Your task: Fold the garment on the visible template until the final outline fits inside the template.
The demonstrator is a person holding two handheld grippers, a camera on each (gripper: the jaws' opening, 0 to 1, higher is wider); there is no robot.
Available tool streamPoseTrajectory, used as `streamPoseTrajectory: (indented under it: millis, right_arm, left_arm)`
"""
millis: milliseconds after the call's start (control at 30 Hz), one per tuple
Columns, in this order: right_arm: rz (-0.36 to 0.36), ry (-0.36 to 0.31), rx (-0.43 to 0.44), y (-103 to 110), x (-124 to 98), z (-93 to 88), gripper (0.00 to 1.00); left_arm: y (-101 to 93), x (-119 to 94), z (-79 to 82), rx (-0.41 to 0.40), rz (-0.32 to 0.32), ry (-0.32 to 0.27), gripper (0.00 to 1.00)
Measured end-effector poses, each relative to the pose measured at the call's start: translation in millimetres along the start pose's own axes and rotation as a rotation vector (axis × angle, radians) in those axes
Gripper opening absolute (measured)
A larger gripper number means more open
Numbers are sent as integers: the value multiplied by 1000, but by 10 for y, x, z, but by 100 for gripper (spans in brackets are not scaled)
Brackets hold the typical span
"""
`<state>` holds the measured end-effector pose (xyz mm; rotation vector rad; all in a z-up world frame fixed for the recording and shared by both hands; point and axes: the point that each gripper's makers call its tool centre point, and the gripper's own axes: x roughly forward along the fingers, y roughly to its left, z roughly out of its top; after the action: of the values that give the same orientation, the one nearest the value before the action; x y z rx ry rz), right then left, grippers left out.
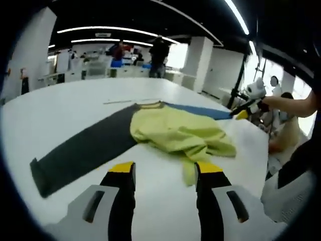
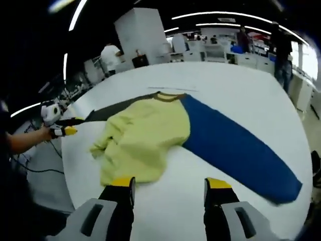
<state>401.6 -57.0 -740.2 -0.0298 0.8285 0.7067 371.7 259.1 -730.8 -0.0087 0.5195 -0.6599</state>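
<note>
On the white table (image 2: 241, 85) the garment (image 2: 145, 135) lies half bunched; both grippers, left gripper (image 1: 164, 173) and right gripper (image 2: 170, 187), hover open and empty, seemingly ready to fold.

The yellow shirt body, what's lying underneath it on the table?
Under the yellow shirt body shows the white table. The dark sleeve and blue sleeve emerge from beneath its bunched fabric; anything else underneath is covered.
</note>
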Motion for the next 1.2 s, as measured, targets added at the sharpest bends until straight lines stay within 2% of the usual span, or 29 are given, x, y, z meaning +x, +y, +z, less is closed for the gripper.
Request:
streamPoseTrajectory:
  millis: [167,367,467,633,900,933,1133,1200]
  right_arm:
    - [46,22,-16,191,136,-107,50]
    - [79,31,-8,254,274,-194,46]
    - [85,44,-33,316,346,-244,43]
    - [75,60,-88,361,446,-320,39]
    - [73,71,-104,427,578,-389,29]
    - [72,61,-118,438,580,-373,27]
    - [47,53,-150,473,615,-358,20]
    - [36,51,-179,482,622,-364,19]
  left_arm:
    - [-110,133,-75,-28,-8,-4,40]
    - [-225,306,-187,-53,-29,8,38]
    - [-274,374,-263,-50,-41,30,36]
    - [-310,430,-390,-67,-46,66,32]
    - [-325,476,-514,-84,-29,102,23]
    - [-306,482,-498,-74,-17,88,22]
    - [-339,501,-538,-110,-21,99,11]
    - [-344,502,-537,-115,-18,96,11]
